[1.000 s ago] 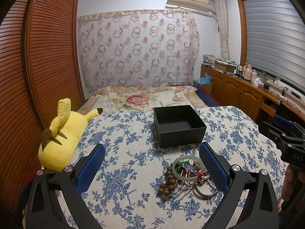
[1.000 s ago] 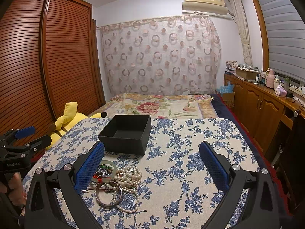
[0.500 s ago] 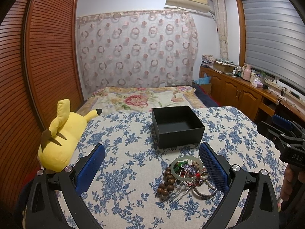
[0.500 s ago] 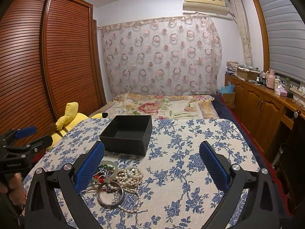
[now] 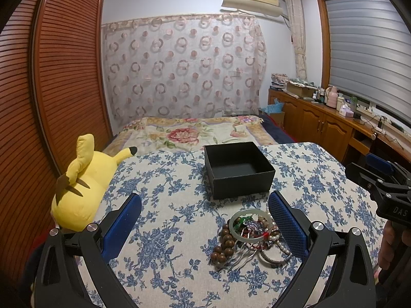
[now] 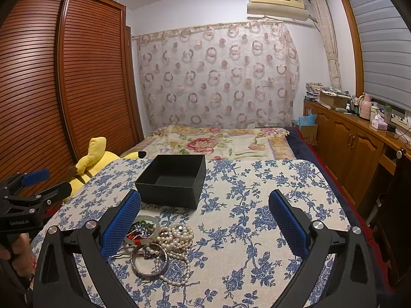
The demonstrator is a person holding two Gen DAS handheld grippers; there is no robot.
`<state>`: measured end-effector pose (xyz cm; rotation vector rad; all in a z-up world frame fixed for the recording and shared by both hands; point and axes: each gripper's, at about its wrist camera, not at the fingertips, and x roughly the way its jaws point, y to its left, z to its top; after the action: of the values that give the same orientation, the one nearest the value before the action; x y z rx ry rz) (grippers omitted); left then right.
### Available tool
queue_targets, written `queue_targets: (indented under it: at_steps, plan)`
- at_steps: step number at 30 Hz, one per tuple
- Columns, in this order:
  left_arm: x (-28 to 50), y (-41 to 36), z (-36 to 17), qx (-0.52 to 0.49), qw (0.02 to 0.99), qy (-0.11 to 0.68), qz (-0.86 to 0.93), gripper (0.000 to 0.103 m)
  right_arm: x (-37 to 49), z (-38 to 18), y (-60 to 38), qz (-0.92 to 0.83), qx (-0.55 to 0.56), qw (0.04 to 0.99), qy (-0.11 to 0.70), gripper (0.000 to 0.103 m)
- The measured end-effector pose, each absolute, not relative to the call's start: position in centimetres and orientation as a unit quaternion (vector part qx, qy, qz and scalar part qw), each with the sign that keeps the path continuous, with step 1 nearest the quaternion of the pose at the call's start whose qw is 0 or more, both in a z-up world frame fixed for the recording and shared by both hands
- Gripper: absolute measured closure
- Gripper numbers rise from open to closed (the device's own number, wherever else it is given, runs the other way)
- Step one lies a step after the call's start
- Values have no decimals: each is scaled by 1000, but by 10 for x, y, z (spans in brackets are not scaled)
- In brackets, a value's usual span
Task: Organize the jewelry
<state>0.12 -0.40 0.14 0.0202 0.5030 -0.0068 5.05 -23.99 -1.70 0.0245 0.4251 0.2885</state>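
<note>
Left wrist view alone shows brown wooden bead bracelet (image 5: 224, 241) in jewelry heap (image 5: 253, 236); right shows white pearl strands (image 6: 177, 238). Heap before empty black square box (image 5: 237, 168) on blue-floral-clothed counter (image 5: 164, 205); both jaws released, bed (image 6: 218, 141) beyond.

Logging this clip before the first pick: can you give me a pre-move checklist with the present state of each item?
1. Black box open and empty: ok.
2. Jewelry pile on the tablecloth, in front of the box: ok.
3. Left gripper jaws open, holding nothing: ok.
4. Right gripper jaws open, holding nothing: ok.
5. Pieces separate enough to lift one alone: not ok; pearl strand, jade bangle, wooden beads and silver bangle overlap.
6. Plush toy clear of box and pile: ok.
</note>
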Motion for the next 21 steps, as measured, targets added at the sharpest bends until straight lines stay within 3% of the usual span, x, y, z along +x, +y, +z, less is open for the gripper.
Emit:
queue_targets:
  at_steps: [21]
  plan:
    - [-4,-12,11,11,969,247,-6,8,49,-16,-237,143,11,967,209,2]
